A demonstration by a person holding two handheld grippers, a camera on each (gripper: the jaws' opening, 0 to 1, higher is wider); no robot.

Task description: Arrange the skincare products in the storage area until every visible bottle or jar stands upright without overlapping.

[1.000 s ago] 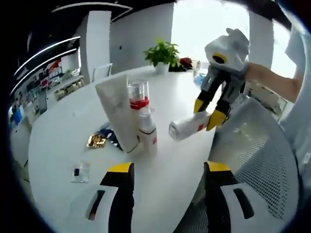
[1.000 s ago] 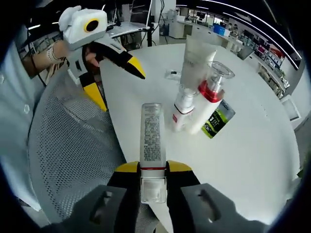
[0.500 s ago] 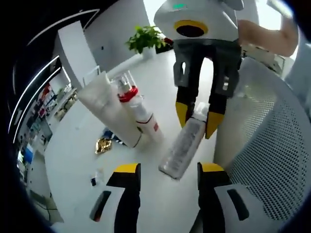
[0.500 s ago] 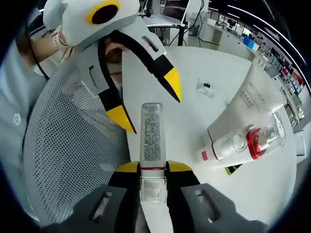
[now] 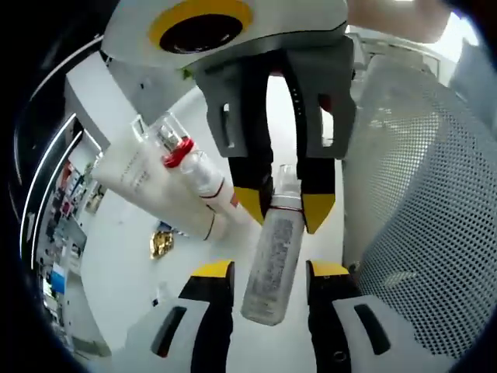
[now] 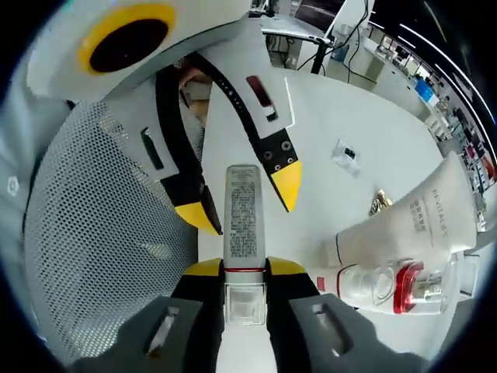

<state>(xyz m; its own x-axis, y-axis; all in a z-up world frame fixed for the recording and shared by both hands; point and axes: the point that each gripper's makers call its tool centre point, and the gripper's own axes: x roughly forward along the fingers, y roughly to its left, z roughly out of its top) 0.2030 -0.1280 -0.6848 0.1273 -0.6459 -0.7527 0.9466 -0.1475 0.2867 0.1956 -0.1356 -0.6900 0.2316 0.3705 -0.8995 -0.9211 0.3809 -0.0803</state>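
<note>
A slim white bottle (image 6: 242, 210) with printed text is held by its cap end in my right gripper (image 6: 246, 270), which is shut on it. Seen from the left gripper view, the same bottle (image 5: 272, 256) points toward the camera, hanging from the right gripper (image 5: 283, 207). My left gripper (image 5: 269, 270) is open, its jaws on either side of the bottle's base with small gaps. It appears as the left gripper (image 6: 242, 198) straddling the bottle's far end. A big white tube (image 5: 147, 183) and a red-banded pump bottle (image 5: 186, 159) stand together on the table.
A white round table (image 6: 326, 116) carries the tube (image 6: 419, 225), the pump bottle (image 6: 388, 284), a gold wrapper (image 5: 161, 243) and a small sachet (image 6: 347, 153). A grey mesh chair (image 5: 419, 194) sits close beside the grippers. Desks and shelves lie far behind.
The two grippers have come together. The bottle's base now lies between my left jaws, where half a second ago it was just ahead of them. The right gripper's hold is unchanged.
</note>
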